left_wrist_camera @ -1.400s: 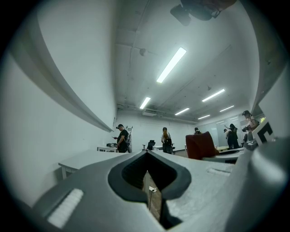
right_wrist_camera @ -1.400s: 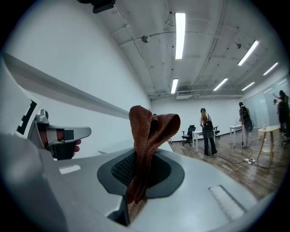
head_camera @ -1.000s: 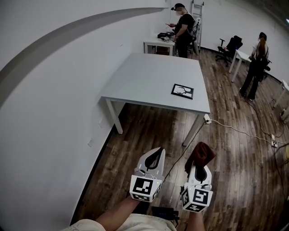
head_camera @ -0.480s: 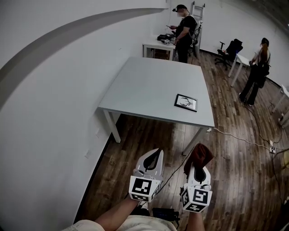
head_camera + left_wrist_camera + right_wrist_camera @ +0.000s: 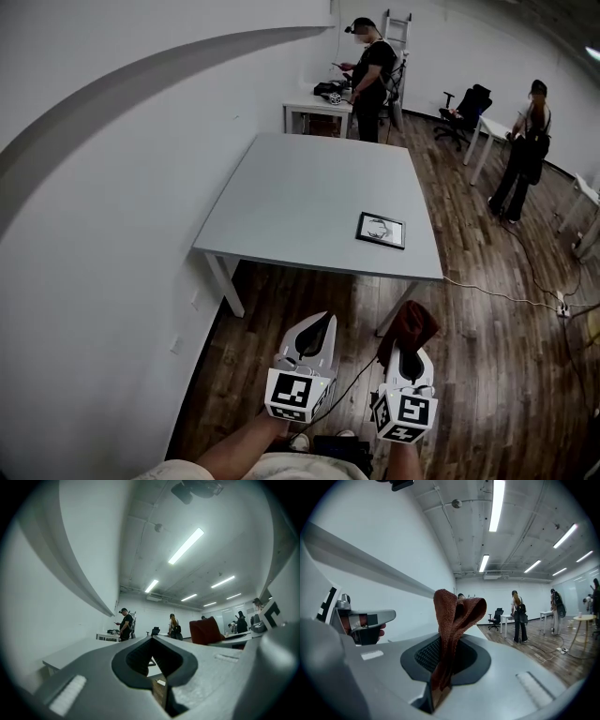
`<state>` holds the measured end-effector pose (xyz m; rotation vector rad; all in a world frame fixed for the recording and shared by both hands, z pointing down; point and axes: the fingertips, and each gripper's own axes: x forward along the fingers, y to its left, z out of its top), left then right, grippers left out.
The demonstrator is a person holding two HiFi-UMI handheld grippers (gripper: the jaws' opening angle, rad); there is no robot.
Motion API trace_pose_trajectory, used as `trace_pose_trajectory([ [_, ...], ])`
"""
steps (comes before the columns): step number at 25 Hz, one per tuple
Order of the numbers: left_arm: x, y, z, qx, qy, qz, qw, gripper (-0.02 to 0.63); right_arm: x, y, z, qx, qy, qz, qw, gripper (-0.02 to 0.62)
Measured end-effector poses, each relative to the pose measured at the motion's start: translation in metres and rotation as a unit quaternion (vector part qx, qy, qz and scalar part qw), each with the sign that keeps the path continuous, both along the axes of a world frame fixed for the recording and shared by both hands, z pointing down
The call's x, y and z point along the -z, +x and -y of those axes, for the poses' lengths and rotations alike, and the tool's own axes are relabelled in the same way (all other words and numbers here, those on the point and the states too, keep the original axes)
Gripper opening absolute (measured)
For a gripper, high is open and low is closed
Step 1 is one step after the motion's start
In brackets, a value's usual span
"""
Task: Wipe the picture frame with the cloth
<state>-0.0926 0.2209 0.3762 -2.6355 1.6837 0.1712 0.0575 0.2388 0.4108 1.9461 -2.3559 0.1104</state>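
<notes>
Wall: white, along the left of the room.
Table: grey and square, standing on the wooden floor beyond both grippers, its left edge near the wall.
Left gripper: held low and near, short of the table and over the floor; its jaws are clenched tip to tip with nothing between them.
Picture frame: dark-edged, lying flat near the table's near right corner, well apart from both grippers.
Right gripper: just right of the left one, also over the floor; jaws clamped on the cloth.
Cloth: reddish-brown and woven, its lower end pinched in the right jaws, the rest standing up in a folded loop above them.
Cable: pale, trailing across the floor right of the table.
People: one stands at a small far table; another stands at the far right.
</notes>
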Motion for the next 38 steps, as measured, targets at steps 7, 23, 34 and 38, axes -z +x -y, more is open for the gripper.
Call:
trace_pose_trajectory([
  [7,-0.010,0.013,0.035,0.004,-0.003,0.007,1.0000,0.000,-0.009,0.011,0.040,0.004,-0.002,0.004,1.000,0.060],
  [23,-0.010,0.085,0.135,0.023,-0.012,0.035,0.9991,0.001,-0.016,0.083,0.148,0.019,-0.020,0.025,0.999,0.060],
  [34,-0.014,0.140,0.193,0.048,-0.021,0.038,0.9979,0.002,-0.032,0.146,0.203,0.027,-0.032,0.043,0.998,0.060],
  [38,-0.014,0.149,0.204,0.057,-0.017,0.040,0.9974,0.002,-0.036,0.156,0.216,0.032,-0.036,0.039,0.998,0.060],
])
